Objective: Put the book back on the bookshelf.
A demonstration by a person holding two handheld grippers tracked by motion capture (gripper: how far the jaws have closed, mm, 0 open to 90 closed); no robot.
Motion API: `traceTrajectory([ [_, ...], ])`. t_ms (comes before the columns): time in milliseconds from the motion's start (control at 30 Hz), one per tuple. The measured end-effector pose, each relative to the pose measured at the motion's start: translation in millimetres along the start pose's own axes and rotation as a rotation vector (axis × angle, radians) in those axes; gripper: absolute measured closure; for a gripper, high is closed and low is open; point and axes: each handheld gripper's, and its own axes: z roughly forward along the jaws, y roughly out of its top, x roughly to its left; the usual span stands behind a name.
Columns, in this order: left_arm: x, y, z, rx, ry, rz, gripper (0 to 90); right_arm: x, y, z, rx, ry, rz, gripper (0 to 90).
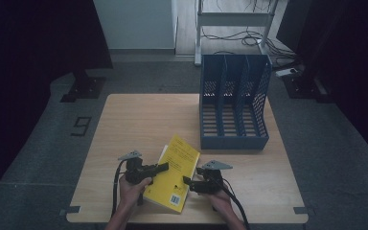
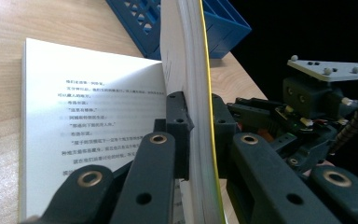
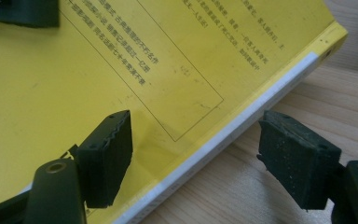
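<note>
A yellow paperback book lies near the table's front edge between my two grippers. My left gripper is shut on the book's back cover and a thick sheaf of pages, which it holds lifted on edge. A white page of printed text lies flat to their left. My right gripper is open astride the book's spine edge. In the right gripper view one jaw of that gripper hangs over the yellow cover and the other over bare wood. Neither pad presses on the book.
A blue three-slot file rack stands at the back right of the wooden table, close behind the book. The table's left half is bare wood. The floor around is grey, with cables and a frame at the back.
</note>
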Motion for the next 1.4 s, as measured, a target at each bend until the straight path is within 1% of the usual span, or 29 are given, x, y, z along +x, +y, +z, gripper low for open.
traceTrajectory([
  [200,-3.6,2.6,-5.2,-0.012,-0.012,0.009,83.0,0.2,1.4,-2.2,-0.021,0.007,0.002,25.1],
  [233,-5.1,3.4,-6.6,-0.017,-0.020,0.009,83.0,0.3,1.7,-2.8,-0.024,0.008,0.005,25.0],
  [367,-7.8,4.0,-8.1,-0.019,-0.028,0.015,83.1,-0.2,2.2,-4.1,-0.032,0.014,0.010,24.8],
  [500,-13.0,5.2,-9.7,-0.015,-0.040,0.033,83.0,-0.2,2.6,-4.7,-0.043,0.028,0.015,24.1],
  [600,-13.7,5.9,-10.8,-0.014,-0.050,0.033,83.0,-0.4,2.6,-4.7,-0.041,0.035,0.025,23.4],
  [633,-13.4,6.3,-12.1,-0.016,-0.059,0.028,83.0,-0.8,3.1,-5.3,-0.045,0.050,0.039,23.4],
  [767,-14.3,7.1,-13.9,-0.020,-0.066,0.030,83.0,-0.3,3.6,-5.6,-0.054,0.066,0.047,22.3],
  [867,-18.6,8.2,-16.5,-0.023,-0.069,0.045,83.0,0.1,4.0,-5.4,-0.053,0.089,0.056,19.8],
  [900,-18.6,8.2,-16.5,-0.023,-0.069,0.045,83.0,0.1,4.0,-5.4,-0.053,0.089,0.056,19.8],
  [933,-20.1,8.6,-17.5,-0.022,-0.073,0.049,83.0,-0.1,4.1,-5.0,-0.057,0.108,0.067,19.2],
  [1000,-21.3,8.8,-18.0,-0.022,-0.077,0.053,83.0,-0.1,4.3,-5.0,-0.058,0.122,0.072,18.3],
  [1133,-22.7,8.6,-17.8,-0.021,-0.085,0.053,83.0,0.0,4.4,-4.4,-0.064,0.137,0.076,16.2],
  [1167,-22.7,8.6,-17.8,-0.021,-0.085,0.053,83.0,0.0,4.4,-4.4,-0.064,0.137,0.076,16.2],
  [1267,-20.9,7.5,-16.3,-0.017,-0.104,0.041,82.9,-1.2,3.9,-3.9,-0.057,0.140,0.076,16.3],
  [1400,-20.5,7.3,-16.1,-0.015,-0.108,0.040,82.8,-2.2,3.3,-4.2,-0.051,0.147,0.077,17.6],
])
